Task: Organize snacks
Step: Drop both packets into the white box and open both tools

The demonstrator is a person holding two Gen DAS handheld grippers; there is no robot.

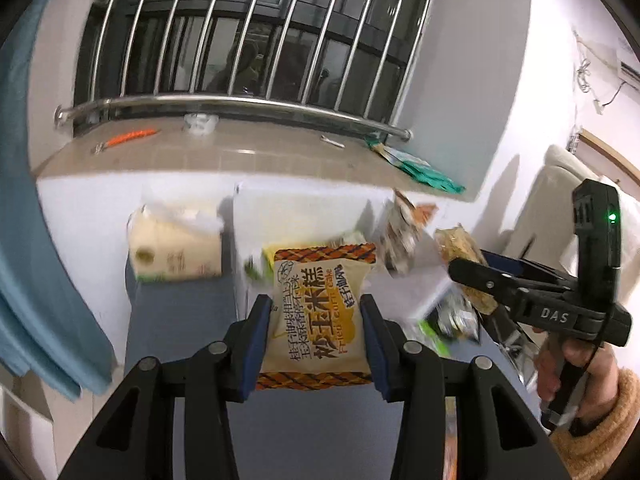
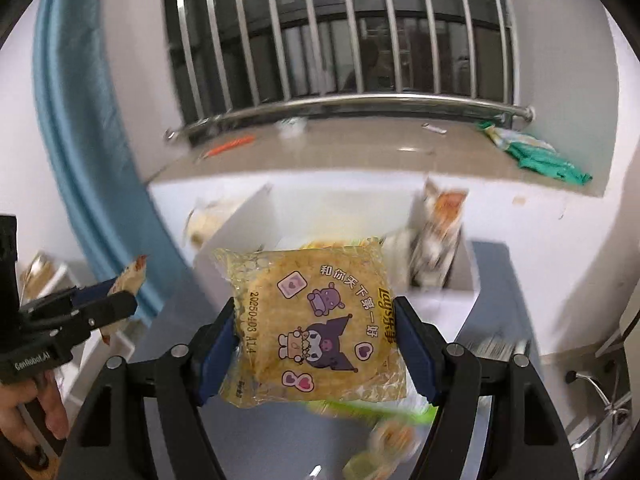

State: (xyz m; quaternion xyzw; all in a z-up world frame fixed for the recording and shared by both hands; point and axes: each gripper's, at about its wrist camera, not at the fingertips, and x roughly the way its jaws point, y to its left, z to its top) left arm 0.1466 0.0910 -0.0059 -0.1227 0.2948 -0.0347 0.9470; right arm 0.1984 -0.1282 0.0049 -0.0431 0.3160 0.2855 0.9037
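Note:
My left gripper (image 1: 316,316) is shut on a cream and orange corn cake packet (image 1: 318,312) and holds it above the grey table, in front of a white storage box (image 1: 296,208). My right gripper (image 2: 316,332) is shut on a yellow Lay's packet with purple cartoon figures (image 2: 316,324), held above the table before the same white box (image 2: 344,204). The right gripper also shows at the right of the left wrist view (image 1: 472,270) with its packet (image 1: 460,248). The left gripper shows at the left of the right wrist view (image 2: 116,300).
A tissue pack (image 1: 176,244) stands left of the box. An upright snack bag (image 2: 440,224) leans at the box's right side. Loose snacks (image 2: 384,448) lie on the grey table (image 1: 180,320). A tiled sill (image 1: 240,152) with green packets (image 1: 424,172) lies behind. Blue curtain (image 2: 80,120) hangs left.

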